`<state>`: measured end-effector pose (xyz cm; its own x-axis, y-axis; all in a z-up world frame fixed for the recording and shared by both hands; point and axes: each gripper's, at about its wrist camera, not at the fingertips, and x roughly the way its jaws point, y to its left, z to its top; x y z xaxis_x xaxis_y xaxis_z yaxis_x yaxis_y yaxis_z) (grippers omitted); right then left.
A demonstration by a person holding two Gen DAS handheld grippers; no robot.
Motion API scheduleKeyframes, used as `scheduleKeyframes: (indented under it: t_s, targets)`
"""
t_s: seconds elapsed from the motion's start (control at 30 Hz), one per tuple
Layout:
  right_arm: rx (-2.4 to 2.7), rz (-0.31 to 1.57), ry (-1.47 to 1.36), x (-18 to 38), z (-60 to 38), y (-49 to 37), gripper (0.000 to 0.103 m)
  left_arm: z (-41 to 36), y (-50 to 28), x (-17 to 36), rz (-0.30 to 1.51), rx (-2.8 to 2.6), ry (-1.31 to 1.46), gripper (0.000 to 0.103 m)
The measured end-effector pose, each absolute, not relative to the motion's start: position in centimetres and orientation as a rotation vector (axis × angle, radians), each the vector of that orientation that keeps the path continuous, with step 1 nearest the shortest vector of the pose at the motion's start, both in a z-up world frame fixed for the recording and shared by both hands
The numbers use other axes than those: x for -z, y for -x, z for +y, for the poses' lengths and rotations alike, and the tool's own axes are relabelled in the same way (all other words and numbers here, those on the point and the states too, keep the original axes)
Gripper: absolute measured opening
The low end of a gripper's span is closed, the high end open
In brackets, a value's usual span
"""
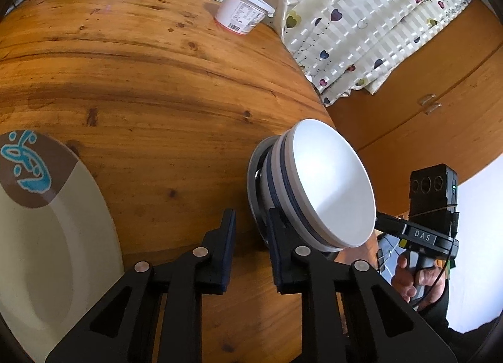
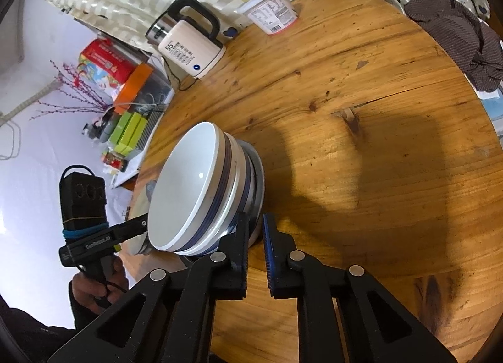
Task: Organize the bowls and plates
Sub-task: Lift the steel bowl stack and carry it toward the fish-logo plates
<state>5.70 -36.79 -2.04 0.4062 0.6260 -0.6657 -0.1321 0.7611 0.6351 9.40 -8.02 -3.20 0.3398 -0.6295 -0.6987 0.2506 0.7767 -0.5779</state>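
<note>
A stack of white bowls with blue bands [image 1: 327, 187] stands on the round wooden table [image 1: 141, 80], with a grey metal dish under it. My left gripper [image 1: 251, 224] is open, its right finger beside the stack's base. In the right wrist view the same stack [image 2: 204, 193] sits just left of my right gripper [image 2: 256, 231], which is open with a narrow gap, its left finger against the stack's lower side. A large cream plate with a brown and blue pattern [image 1: 41, 224] lies at the left.
An electric kettle [image 2: 188, 45] and a white plastic tub [image 2: 273, 14] stand at the table's far edge. A brown cloth [image 2: 462, 39] lies at the right edge. A heart-patterned curtain [image 1: 361, 17] hangs behind. Boxes and clutter [image 2: 125, 102] sit beyond the table's left side.
</note>
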Motion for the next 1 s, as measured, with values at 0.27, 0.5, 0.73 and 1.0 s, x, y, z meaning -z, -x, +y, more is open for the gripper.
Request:
scheduleKeyframes:
  t_s: [0.27,0.5,0.73,1.0]
  targets:
    - [-0.544,1.070,-0.602,2.6,-37.4,-6.1,0.009,-7.4,-10.0,3.7,1.113,0.648,0.456,0.018]
    - [-0.547,1.063,-0.615,2.6,-37.9,-6.2,0.008,-7.5,-10.1,3.9,1.124,0.703,0.484,0.009]
    - [-0.554,1.061,-0.622,2.7,-38.0,-6.1,0.008,-7.5,-9.9,3.9,1.107,0.702,0.485,0.009]
    - [-0.547,1.063,-0.619,2.7,-38.0,-6.0,0.008,-7.7,-9.7,3.6,1.093,0.694,0.474,0.008]
